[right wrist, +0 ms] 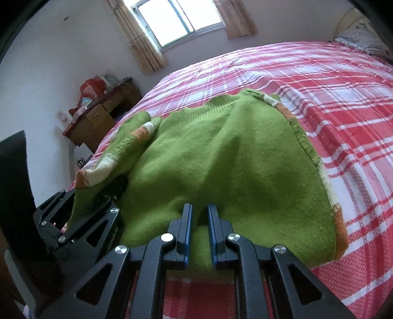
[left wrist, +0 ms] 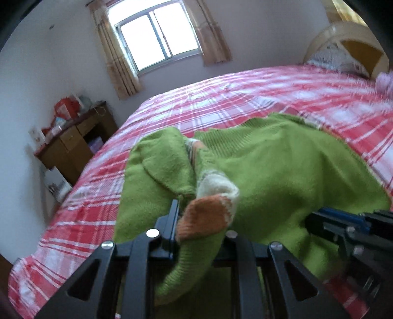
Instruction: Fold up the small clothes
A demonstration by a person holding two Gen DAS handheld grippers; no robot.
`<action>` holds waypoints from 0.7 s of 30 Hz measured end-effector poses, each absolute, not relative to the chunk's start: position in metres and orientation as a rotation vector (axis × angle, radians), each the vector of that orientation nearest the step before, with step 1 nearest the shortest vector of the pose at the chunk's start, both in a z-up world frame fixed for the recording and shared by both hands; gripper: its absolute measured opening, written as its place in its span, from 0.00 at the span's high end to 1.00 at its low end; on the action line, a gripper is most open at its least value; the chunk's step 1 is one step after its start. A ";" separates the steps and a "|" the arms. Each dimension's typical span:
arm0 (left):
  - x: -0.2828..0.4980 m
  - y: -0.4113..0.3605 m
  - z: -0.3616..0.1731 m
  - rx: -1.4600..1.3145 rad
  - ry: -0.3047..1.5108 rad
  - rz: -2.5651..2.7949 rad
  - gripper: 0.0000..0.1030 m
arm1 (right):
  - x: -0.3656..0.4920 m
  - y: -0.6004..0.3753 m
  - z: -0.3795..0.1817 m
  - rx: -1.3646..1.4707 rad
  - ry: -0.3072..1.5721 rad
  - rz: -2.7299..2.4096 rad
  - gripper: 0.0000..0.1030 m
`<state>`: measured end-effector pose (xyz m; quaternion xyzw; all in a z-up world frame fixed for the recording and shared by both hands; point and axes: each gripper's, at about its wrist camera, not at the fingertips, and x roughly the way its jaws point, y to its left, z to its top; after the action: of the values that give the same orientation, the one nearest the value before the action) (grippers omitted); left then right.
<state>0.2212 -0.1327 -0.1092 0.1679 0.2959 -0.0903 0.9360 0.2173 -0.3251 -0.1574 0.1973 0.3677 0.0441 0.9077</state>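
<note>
A small green knitted sweater (left wrist: 282,166) (right wrist: 221,157) with orange and white cuffs lies rumpled on the red plaid bed (left wrist: 221,98) (right wrist: 331,86). In the left wrist view my left gripper (left wrist: 196,211) is shut on a sleeve. The orange cuff (left wrist: 203,220) drapes over its right finger and hides it. In the right wrist view the left gripper (right wrist: 73,216) sits at the far left with the sleeve hanging over it. My right gripper (right wrist: 199,211) is shut on the sweater's near edge, the cloth pinched between its blue pads (right wrist: 188,220). The right gripper (left wrist: 343,225) also shows at the left wrist view's right edge.
A wooden desk (left wrist: 73,139) (right wrist: 103,115) piled with clutter stands by the wall left of the bed. A curtained window (left wrist: 157,36) (right wrist: 179,19) is behind it. Headboard and pillow (left wrist: 339,56) lie at the far right. A dark panel (right wrist: 14,184) stands at the near left.
</note>
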 end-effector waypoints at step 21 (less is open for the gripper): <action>0.223 -0.116 -0.109 0.156 0.608 -0.269 0.81 | 0.421 -0.258 -0.147 0.362 0.986 0.529 0.68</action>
<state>0.2230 -0.1160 -0.1093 0.0765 0.2981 -0.1318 0.9423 0.4205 -0.2578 -0.1468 0.1709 0.4652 0.2496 0.8319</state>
